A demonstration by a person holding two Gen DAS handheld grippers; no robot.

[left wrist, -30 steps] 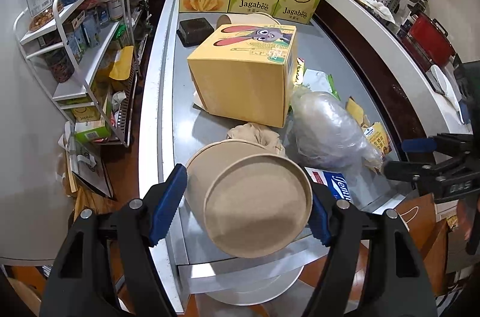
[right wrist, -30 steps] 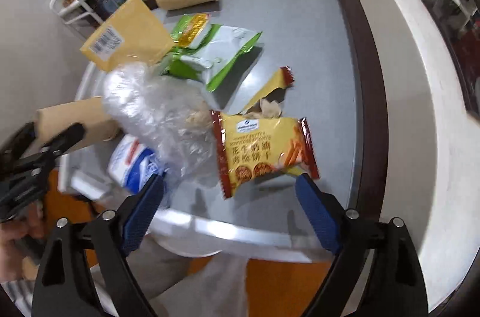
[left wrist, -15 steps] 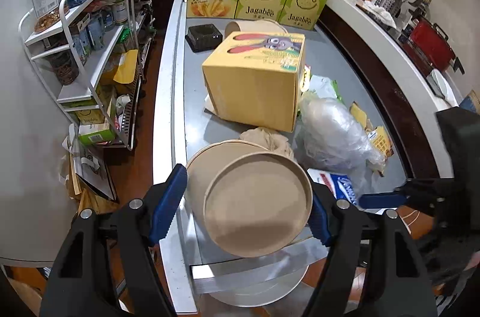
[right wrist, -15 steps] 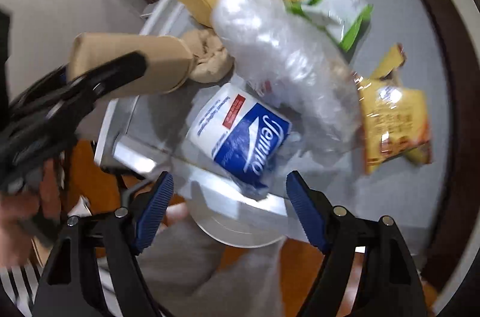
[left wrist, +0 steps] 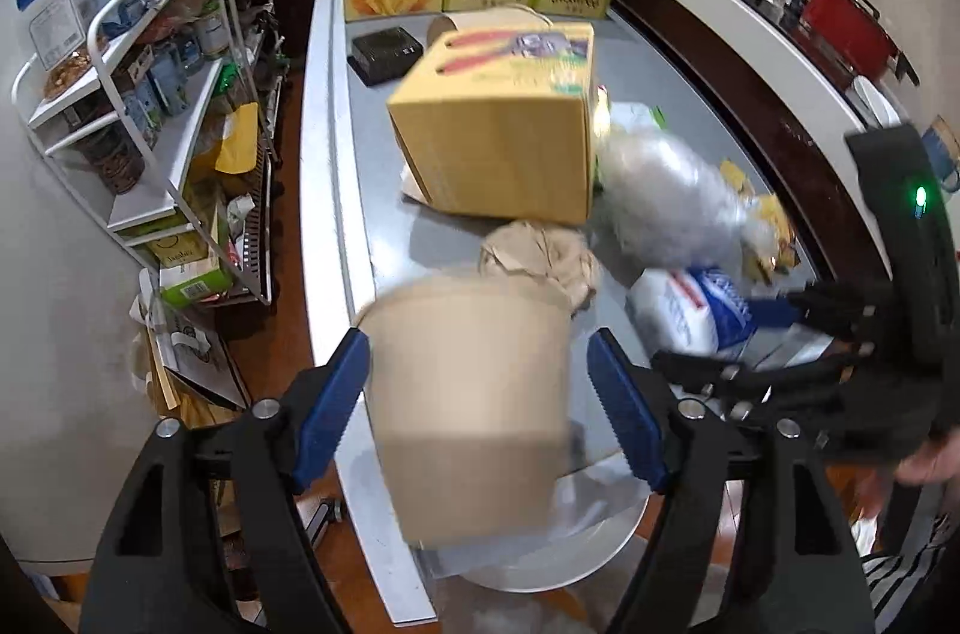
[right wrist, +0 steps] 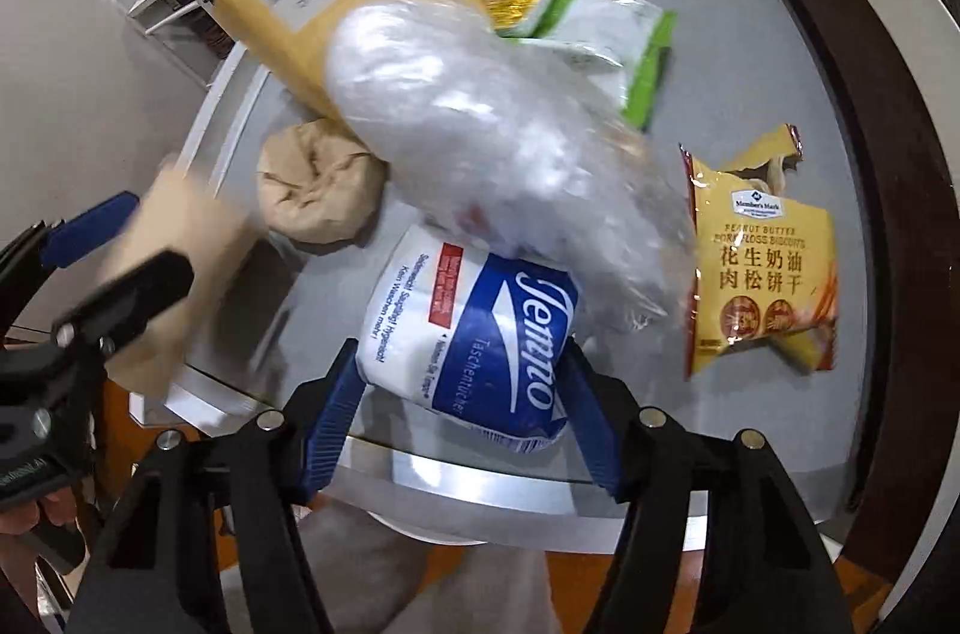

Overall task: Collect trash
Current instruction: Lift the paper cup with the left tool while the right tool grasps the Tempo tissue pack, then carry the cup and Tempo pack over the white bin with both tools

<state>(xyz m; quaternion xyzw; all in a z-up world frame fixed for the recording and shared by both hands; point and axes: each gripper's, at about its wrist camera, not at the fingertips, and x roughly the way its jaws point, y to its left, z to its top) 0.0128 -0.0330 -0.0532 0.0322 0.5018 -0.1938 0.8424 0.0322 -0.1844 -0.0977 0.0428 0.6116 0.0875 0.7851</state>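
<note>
1. Since the earlier frame, the right gripper (right wrist: 462,382) has dropped over the tissue pack (right wrist: 474,334); its jaws have just been closing and now flank the pack, blue pads at its sides.
2. At near left, the left gripper (left wrist: 480,406) has just been widening, and the blurred paper cup (left wrist: 474,394) appears to be slipping free over the bin (left wrist: 558,556) below.
3. Farther along the counter (right wrist: 708,106): crumpled brown paper (right wrist: 318,190), clear plastic bag (right wrist: 498,130), biscuit wrapper (right wrist: 762,268), yellow box (left wrist: 498,142).
4. Risk: the cup may miss the bin; the soft pack could squirm out.
</note>
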